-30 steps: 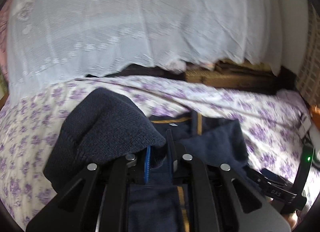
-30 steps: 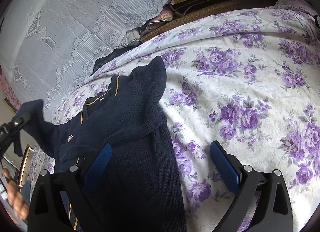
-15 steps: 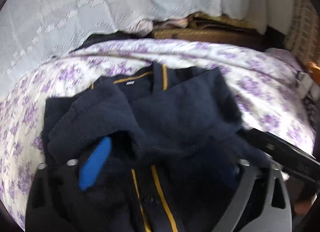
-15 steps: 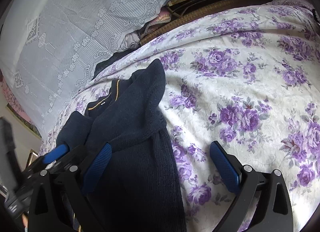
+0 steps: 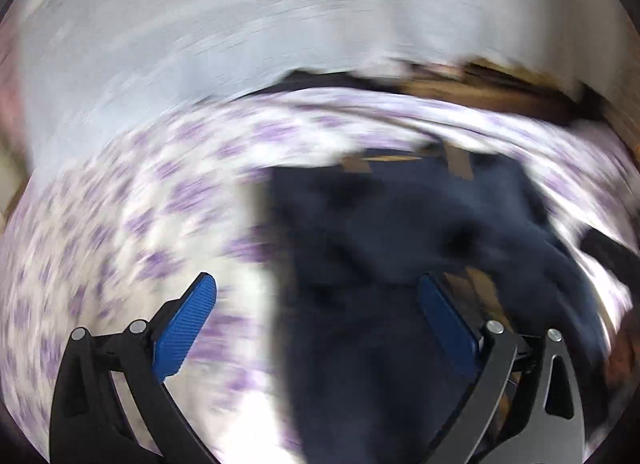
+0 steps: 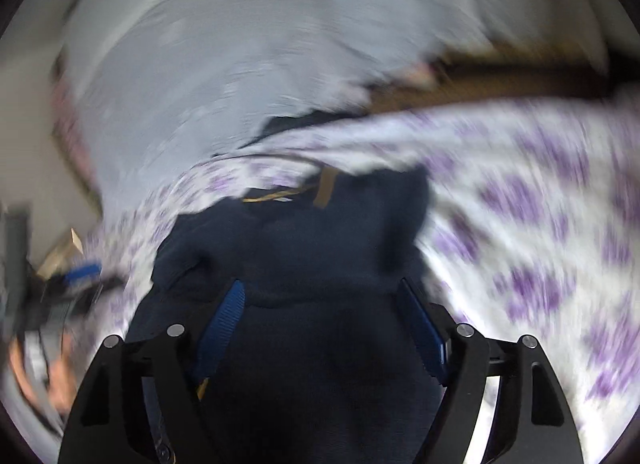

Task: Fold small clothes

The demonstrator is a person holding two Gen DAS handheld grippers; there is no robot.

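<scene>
With both sleeves folded in, the empty, wide-apart left gripper and narrowing right gripper, nothing between its pads, could snag the navy cardigan.

1. A bed sheet printed with purple flowers covers the surface.
2. Behind the sheet hangs a white lace curtain, daylight glowing through it.
3. Under the curtain's hem, blurred brown shapes, possibly wooden furniture.

Both views show heavy motion blur and fisheye bending with dark corners. Soft daylight; white glare on the bedsheet. Only the fingers appear sharp.
</scene>
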